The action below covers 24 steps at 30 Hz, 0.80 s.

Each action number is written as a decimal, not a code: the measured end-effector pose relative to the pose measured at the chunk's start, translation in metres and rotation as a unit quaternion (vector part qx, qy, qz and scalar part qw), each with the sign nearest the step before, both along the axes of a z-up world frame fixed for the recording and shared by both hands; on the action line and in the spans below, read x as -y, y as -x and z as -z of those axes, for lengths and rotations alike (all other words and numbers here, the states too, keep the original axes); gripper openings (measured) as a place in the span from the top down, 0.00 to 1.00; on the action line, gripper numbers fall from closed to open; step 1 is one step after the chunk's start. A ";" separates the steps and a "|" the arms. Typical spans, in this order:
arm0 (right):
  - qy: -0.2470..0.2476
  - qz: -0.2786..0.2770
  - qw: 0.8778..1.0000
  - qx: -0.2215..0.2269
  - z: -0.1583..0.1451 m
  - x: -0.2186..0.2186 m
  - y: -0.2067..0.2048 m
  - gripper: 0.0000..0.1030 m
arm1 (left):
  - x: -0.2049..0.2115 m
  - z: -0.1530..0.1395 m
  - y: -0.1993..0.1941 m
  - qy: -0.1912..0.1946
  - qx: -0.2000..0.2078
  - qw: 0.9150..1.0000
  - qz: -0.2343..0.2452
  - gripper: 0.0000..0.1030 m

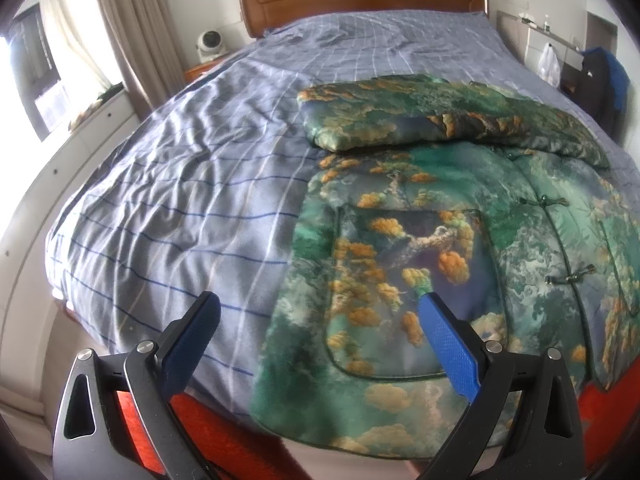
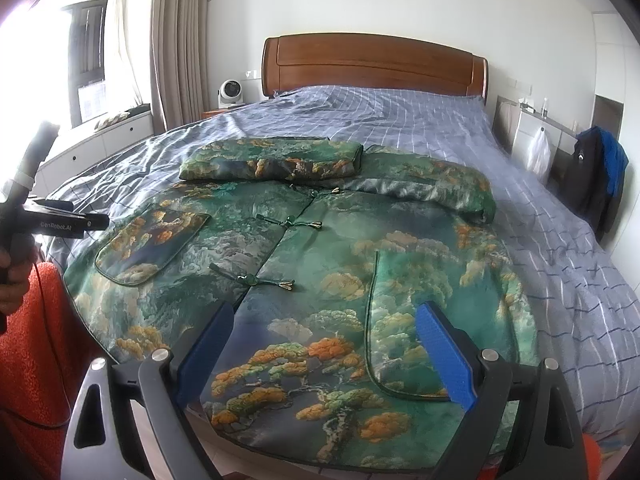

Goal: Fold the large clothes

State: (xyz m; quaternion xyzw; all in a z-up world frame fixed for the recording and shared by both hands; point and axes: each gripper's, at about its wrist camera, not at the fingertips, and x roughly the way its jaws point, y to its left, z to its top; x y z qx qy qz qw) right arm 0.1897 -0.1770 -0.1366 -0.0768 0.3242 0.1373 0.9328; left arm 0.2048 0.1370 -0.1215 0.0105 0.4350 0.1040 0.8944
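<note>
While spread wide, hand-held gripper (image 2: 326, 344) empty

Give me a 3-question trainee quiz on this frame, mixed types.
1. True or false: the left tongs are shut on the jacket.
2. Both sleeves lie: A) spread out to the sides, B) folded across the jacket's top, C) hanging off the bed.
3. Fill in: the front is closed with knot ____, not a zipper.

Key
1. False: both the left and the right tongs are open above the hem, gripping nothing.
2. B: the left sleeve and right sleeve are folded in.
3. buttons
</note>
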 end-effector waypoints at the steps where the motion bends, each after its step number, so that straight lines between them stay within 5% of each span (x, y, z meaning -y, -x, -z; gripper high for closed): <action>1: 0.004 -0.001 1.000 0.002 -0.002 0.002 0.001 0.11 | -0.006 0.000 0.000 0.002 -0.004 1.000 0.001 0.03; 13: 0.017 0.037 0.999 -0.032 0.002 0.034 0.008 0.11 | -0.040 0.021 -0.002 0.049 -0.048 0.997 -0.025 0.03; 20: 0.014 0.022 0.999 -0.031 0.000 0.025 0.007 0.11 | -0.030 0.016 -0.004 0.036 -0.045 0.998 -0.004 0.03; 24: 0.011 0.014 0.999 -0.033 -0.004 0.031 0.004 0.11 | -0.046 0.013 -0.008 0.073 -0.058 0.996 -0.011 0.03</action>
